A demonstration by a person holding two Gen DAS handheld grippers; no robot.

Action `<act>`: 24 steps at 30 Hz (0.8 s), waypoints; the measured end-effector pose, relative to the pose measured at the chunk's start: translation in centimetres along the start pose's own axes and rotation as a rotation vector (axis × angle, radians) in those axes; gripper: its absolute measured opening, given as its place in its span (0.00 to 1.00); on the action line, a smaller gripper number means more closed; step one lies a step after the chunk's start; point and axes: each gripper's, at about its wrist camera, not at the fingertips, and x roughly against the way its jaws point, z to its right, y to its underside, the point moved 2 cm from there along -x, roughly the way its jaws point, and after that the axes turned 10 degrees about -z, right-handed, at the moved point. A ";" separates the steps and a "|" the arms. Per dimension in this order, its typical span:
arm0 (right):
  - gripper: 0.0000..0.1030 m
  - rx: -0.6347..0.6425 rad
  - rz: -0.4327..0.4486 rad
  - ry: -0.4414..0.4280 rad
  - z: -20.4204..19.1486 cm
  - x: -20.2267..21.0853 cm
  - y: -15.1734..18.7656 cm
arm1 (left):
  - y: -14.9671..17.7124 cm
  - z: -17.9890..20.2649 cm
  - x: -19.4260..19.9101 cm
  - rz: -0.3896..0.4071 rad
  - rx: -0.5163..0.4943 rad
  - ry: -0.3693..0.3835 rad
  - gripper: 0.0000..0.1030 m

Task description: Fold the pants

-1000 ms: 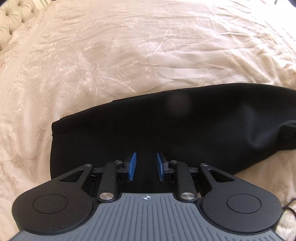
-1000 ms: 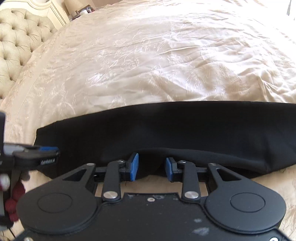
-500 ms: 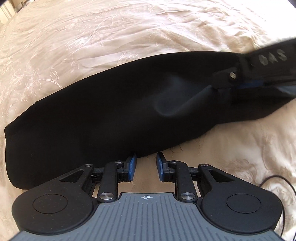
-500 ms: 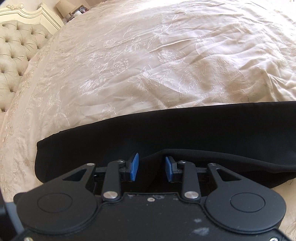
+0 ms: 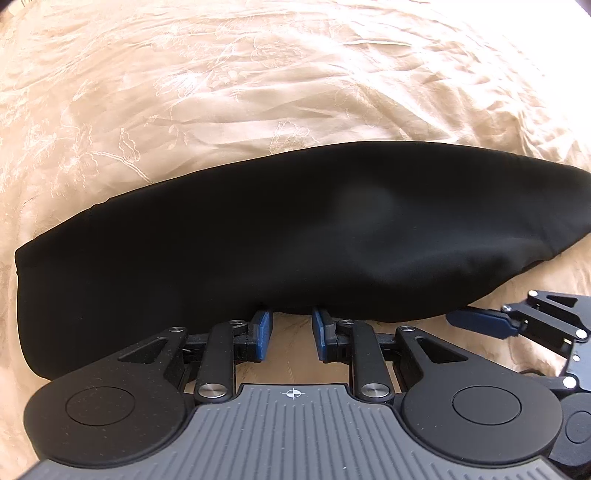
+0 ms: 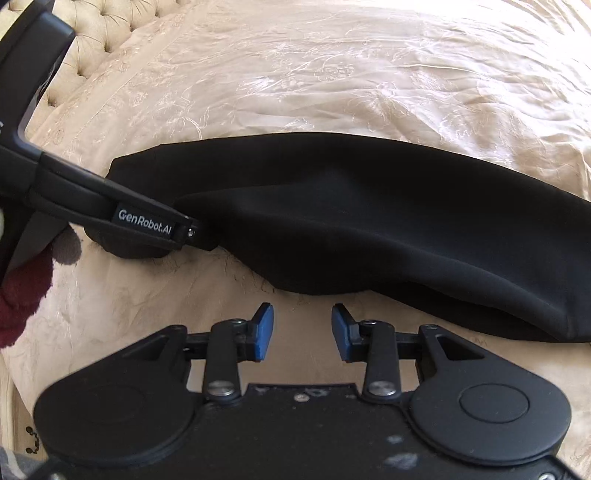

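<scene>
The black pants point(image 5: 295, 236) lie folded lengthwise in a long band across the cream bedspread; they also show in the right wrist view point(image 6: 369, 214). My left gripper point(image 5: 292, 334) is open, with its blue pads at the pants' near edge and nothing between them. My right gripper point(image 6: 303, 332) is open and empty, a short way back from the near edge. The right gripper's fingers point(image 5: 480, 321) show at the lower right of the left wrist view. The left gripper's body point(image 6: 144, 221) reaches in from the left onto the pants' left end.
The embroidered cream bedspread point(image 5: 258, 85) covers the bed all around the pants. A tufted headboard point(image 6: 99, 22) stands at the far left. A dark red sleeve point(image 6: 22, 295) is at the left edge of the right wrist view.
The right gripper has let go of the pants' near edge and drawn back from it. The left gripper has shifted along the pants and stays open at their edge.
</scene>
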 end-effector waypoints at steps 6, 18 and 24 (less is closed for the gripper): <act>0.06 -0.032 0.042 -0.046 0.2 -0.9 -1.9 | 0.4 0.0 0.2 0.007 -0.012 -0.001 0.22; 0.04 -0.641 -0.051 -0.438 7.5 3.5 -3.0 | 1.0 -1.8 2.0 0.087 0.005 -0.075 0.23; 0.29 -0.449 -0.024 -0.272 5.5 3.9 -2.0 | 0.4 -3.1 -2.9 -0.063 0.005 -0.142 0.23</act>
